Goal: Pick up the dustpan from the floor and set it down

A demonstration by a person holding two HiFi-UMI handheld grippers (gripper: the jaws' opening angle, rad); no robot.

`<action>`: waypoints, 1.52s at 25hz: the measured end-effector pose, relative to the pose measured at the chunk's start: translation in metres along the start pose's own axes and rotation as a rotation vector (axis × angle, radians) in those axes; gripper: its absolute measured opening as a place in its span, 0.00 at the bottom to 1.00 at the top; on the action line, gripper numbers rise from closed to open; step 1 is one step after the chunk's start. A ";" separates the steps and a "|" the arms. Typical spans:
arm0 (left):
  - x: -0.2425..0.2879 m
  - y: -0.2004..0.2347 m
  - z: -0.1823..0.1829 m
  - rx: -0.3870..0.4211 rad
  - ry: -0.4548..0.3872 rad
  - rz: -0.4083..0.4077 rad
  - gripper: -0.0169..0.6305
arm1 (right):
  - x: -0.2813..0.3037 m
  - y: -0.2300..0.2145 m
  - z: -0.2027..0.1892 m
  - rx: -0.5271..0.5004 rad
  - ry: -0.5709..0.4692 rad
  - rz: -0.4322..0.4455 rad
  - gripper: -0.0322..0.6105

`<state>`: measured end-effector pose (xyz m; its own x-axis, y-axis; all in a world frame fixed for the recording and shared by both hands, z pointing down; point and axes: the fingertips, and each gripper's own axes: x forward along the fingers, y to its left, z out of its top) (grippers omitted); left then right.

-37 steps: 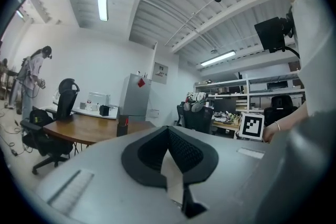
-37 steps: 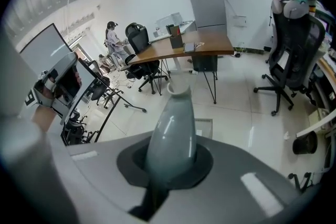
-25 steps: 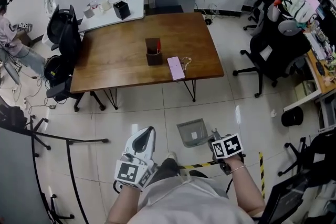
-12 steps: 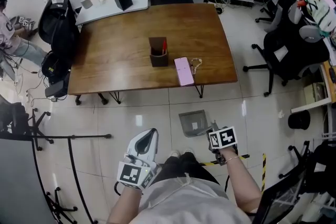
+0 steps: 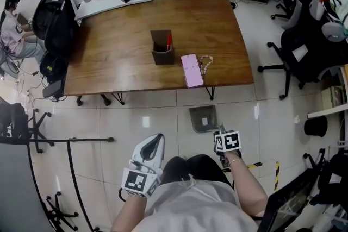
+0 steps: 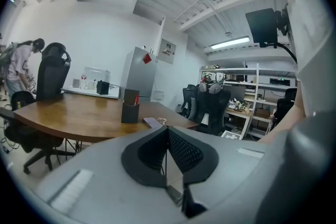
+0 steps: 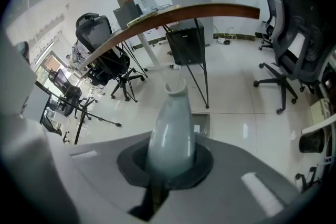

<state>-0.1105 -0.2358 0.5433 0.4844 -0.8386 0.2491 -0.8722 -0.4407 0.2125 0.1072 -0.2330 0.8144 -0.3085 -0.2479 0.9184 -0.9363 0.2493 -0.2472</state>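
In the head view the grey dustpan [image 5: 203, 118] lies low over the white tiled floor, just in front of the wooden table. Its pale handle [image 7: 172, 134] runs back into my right gripper [image 5: 222, 141], which is shut on it and points steeply down. The right gripper view shows the handle sticking out between the jaws [image 7: 170, 157], with the pan [image 7: 201, 124] partly hidden behind it. I cannot tell whether the pan touches the floor. My left gripper [image 5: 153, 145] hangs at the person's left side, pointing nearly level toward the table, its pads [image 6: 185, 150] pressed together with nothing between them.
A wooden table [image 5: 119, 57] carries a dark pen holder [image 5: 161, 51], a pink phone [image 5: 192, 69] and a small chain [image 5: 205, 64]. Black office chairs [image 5: 304, 46] stand at the right and another chair [image 5: 54, 24] at the left. Stand legs [image 5: 70, 141] cross the floor at left; striped tape [image 5: 255, 164] lies near the right gripper.
Both grippers have sunk lower. The right gripper has carried the dustpan down and forward, closer to the table's edge. The head view has tipped further over the table.
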 end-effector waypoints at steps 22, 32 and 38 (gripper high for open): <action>-0.031 -0.008 0.038 -0.052 0.000 -0.053 0.05 | -0.078 0.000 0.010 -0.074 -0.181 -0.260 0.95; -0.064 -0.040 0.049 -0.043 -0.017 -0.129 0.05 | -0.250 0.027 0.015 -0.001 -0.563 -0.294 0.05; -0.118 -0.076 0.046 -0.006 -0.059 -0.073 0.05 | -0.342 0.067 0.004 0.039 -0.906 -0.026 0.05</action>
<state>-0.1041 -0.1181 0.4541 0.5414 -0.8219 0.1770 -0.8344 -0.4993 0.2335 0.1491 -0.1349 0.4828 -0.2853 -0.8987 0.3332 -0.9448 0.2054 -0.2551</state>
